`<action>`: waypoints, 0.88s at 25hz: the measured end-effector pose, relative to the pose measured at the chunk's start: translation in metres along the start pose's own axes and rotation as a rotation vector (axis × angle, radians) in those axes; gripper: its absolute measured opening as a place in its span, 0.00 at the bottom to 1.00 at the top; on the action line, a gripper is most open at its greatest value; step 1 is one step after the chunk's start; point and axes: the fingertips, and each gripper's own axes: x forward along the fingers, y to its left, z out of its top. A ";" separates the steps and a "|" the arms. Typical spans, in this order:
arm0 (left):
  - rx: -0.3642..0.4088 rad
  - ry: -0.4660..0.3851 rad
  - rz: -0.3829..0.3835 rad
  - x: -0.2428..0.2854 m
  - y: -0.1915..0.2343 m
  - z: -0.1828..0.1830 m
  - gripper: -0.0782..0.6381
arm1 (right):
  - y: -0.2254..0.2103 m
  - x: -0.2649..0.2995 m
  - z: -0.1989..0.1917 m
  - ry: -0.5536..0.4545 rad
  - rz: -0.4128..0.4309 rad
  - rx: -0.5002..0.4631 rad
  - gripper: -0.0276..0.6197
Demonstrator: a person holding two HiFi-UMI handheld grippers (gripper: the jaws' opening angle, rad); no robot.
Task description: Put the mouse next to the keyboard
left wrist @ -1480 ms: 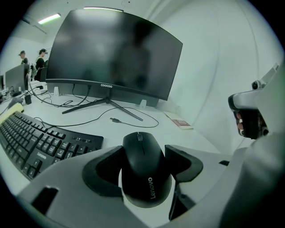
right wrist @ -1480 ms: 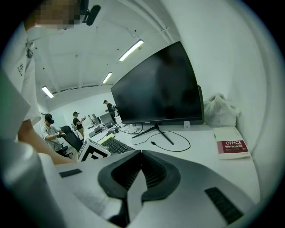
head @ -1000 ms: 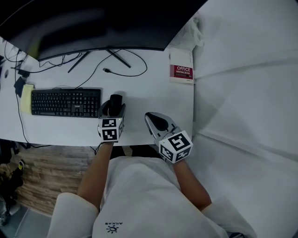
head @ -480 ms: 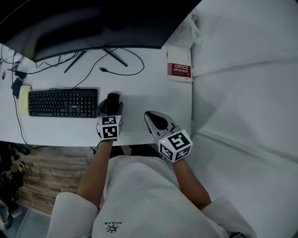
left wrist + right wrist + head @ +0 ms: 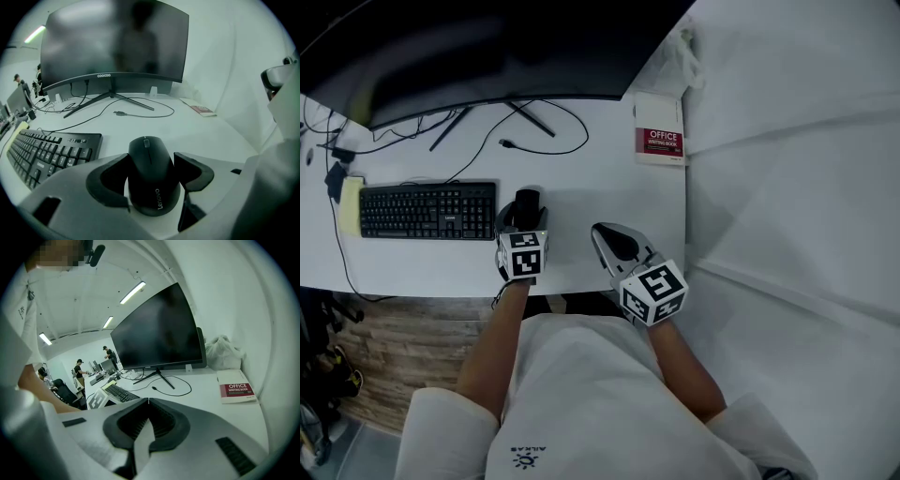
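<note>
A black mouse (image 5: 151, 176) lies between the jaws of my left gripper (image 5: 152, 157), whose tips press on its two sides. In the head view the mouse (image 5: 527, 201) is just right of the right end of the black keyboard (image 5: 428, 210), on the white desk (image 5: 591, 187). I cannot tell whether the mouse rests on the desk or hangs just above it. My right gripper (image 5: 598, 232) is near the desk's front edge, right of the mouse. Its jaws are shut with nothing between them (image 5: 148, 401).
A curved black monitor (image 5: 112, 44) stands at the back on a V-shaped foot, with loose cables (image 5: 539, 141) in front of it. A red and white book (image 5: 659, 142) lies at the back right corner. A white wall (image 5: 787, 169) borders the desk's right edge.
Only the head view has shifted a little. The left gripper stays around the mouse beside the keyboard, and the right gripper has not moved.
</note>
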 end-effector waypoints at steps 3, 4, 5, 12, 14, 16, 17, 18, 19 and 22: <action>0.017 0.004 0.009 0.001 -0.001 0.000 0.54 | -0.001 -0.001 -0.001 -0.004 -0.002 0.000 0.07; 0.021 0.004 0.013 0.001 -0.001 0.002 0.54 | -0.002 -0.002 -0.001 -0.006 -0.002 0.000 0.07; 0.022 0.004 0.015 0.001 -0.001 0.002 0.54 | -0.002 -0.002 -0.001 -0.007 -0.003 0.000 0.07; 0.017 0.008 0.017 0.002 -0.002 0.000 0.56 | -0.004 -0.007 0.000 -0.013 -0.011 0.004 0.07; 0.019 0.004 0.015 0.001 -0.003 0.000 0.56 | -0.004 -0.008 0.000 -0.017 -0.012 0.001 0.07; 0.018 0.001 0.012 0.000 -0.002 0.000 0.57 | -0.003 -0.008 0.000 -0.020 -0.010 0.000 0.07; 0.019 -0.002 0.010 -0.001 -0.002 0.001 0.58 | -0.002 -0.008 0.001 -0.022 -0.009 -0.001 0.07; 0.021 -0.008 0.006 -0.002 -0.003 0.002 0.58 | -0.002 -0.008 0.001 -0.025 -0.008 -0.002 0.07; 0.021 -0.015 0.002 -0.003 -0.003 0.004 0.58 | -0.001 -0.008 0.002 -0.027 -0.007 -0.004 0.07; 0.014 -0.037 -0.008 -0.012 -0.005 0.012 0.58 | 0.002 -0.008 0.005 -0.034 -0.005 -0.010 0.07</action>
